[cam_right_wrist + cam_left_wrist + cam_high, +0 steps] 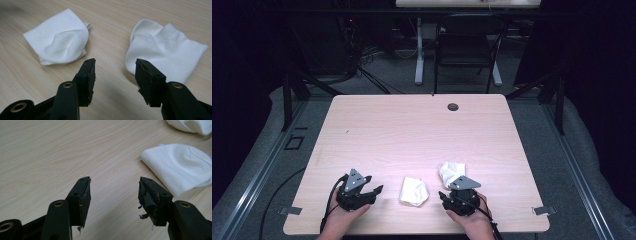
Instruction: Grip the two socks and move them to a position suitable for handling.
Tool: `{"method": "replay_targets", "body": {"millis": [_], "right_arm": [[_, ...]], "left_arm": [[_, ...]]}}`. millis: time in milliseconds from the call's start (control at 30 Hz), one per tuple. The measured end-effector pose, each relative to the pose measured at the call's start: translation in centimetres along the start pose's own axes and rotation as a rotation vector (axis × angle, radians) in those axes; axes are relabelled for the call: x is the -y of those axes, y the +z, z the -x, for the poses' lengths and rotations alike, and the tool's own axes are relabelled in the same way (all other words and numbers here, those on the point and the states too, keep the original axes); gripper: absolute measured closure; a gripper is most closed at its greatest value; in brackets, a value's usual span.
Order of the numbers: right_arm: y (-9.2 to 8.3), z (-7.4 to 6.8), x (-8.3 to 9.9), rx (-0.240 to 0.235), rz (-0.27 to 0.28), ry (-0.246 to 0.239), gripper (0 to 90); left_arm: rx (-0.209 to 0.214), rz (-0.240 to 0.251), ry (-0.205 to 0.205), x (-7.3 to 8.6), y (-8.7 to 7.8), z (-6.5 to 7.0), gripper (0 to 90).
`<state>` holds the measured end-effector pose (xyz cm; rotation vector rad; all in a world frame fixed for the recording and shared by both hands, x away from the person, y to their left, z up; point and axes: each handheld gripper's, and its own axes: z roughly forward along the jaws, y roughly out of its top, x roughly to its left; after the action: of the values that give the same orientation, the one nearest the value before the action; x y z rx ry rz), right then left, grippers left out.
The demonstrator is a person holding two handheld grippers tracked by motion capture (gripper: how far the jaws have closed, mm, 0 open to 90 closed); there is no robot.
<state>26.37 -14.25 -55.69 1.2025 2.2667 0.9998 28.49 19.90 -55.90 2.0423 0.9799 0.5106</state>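
Two white socks lie near the front edge of a light wooden table (412, 130). One folded sock (414, 191) (177, 166) (60, 41) sits between the two hands. The second sock (451, 172) (165, 48) (192, 125) lies just beyond my right gripper (451, 196) (115, 62), whose jaws stand open above bare wood with the sock's edge close to the right jaw. My left gripper (374, 191) (114, 181) is open too, low over the table, left of the folded sock and apart from it. Neither gripper holds anything.
A round cable hole (453, 106) sits near the table's far edge. Behind the table stand a black chair (467, 45) and a white desk leg (419, 50). Cables trail from both grippers off the front edge.
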Motion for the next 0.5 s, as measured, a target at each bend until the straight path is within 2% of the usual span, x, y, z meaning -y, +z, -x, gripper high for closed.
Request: {"method": "replay_targets", "body": {"millis": [133,167,200,300,433,500], "right_arm": [[0.16,-0.02,0.1,0.01,0.005,-0.005,52.0],[0.16,-0.02,0.1,0.01,0.005,-0.005,52.0],[0.28,0.01,0.16,0.011,0.006,-0.003,52.9],[0.51,0.08,0.15,0.007,0.014,0.008,52.9],[0.34,0.09,0.1,0.025,0.019,0.004,52.6],[0.14,0.08,0.03,0.028,0.018,0.0,51.6]], "left_arm": [[0.019,-0.001,0.007,-0.04,0.22,0.36,44.5],[0.019,-0.001,0.007,-0.04,0.22,0.36,45.1],[0.017,-0.004,0.025,-0.09,0.39,0.51,45.6],[0.008,-0.013,0.025,-0.12,0.46,0.63,46.6],[0.0,-0.022,0.029,-0.12,0.42,0.58,45.6],[0.002,-0.021,0.018,-0.12,0.37,0.54,45.5]]}}
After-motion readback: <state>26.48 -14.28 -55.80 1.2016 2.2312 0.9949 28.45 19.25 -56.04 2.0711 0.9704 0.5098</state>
